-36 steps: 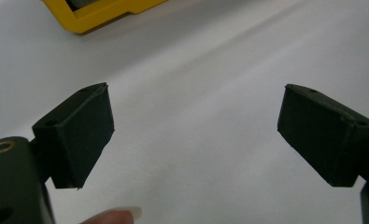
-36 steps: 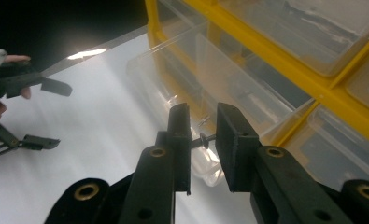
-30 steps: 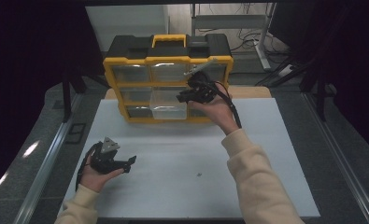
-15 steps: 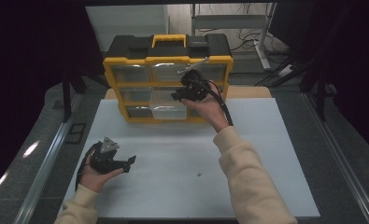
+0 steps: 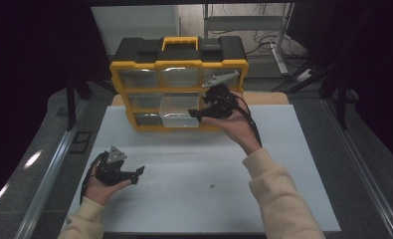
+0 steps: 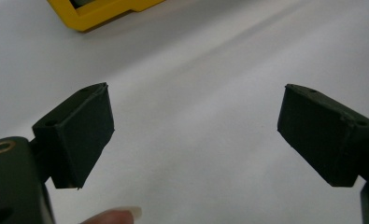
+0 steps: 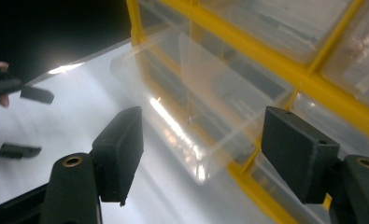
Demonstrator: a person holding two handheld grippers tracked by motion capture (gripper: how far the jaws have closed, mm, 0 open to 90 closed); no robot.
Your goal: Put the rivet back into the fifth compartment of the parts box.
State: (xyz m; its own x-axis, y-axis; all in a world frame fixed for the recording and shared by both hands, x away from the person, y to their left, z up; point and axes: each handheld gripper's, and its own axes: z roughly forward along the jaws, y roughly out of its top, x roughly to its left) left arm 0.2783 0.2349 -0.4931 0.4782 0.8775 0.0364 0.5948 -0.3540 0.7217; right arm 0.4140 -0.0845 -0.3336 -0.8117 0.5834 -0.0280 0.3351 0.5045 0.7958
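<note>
So here's my view: the white surface [image 5: 184, 169] takes up most of what I see, and at its far edge stands the yellow and black organizer [image 5: 179, 84], upright with its clear drawers facing me. The clear drawer [image 5: 179, 112] in the middle column, in the row above the bottom one, sticks out of the front toward me, pulled partway.

My right hand-held gripper [image 5: 200, 115] sits right at that drawer's right front corner. Its jaws have just been opening and now stand wide apart. In the right gripper view [image 7: 201, 154] the drawer [image 7: 196, 112] lies past the pads, nothing pinched between them, so it's holding nothing.

My left hand-held gripper [image 5: 137, 172] is well apart from all that, near the front-left part of the surface, jaws pointing right. In the left gripper view [image 6: 196, 135] the jaws gape wide over bare white, empty.

There's also a tiny dark speck [image 5: 211, 186] on the surface near the middle front, too small for me to tell what it is.
</note>
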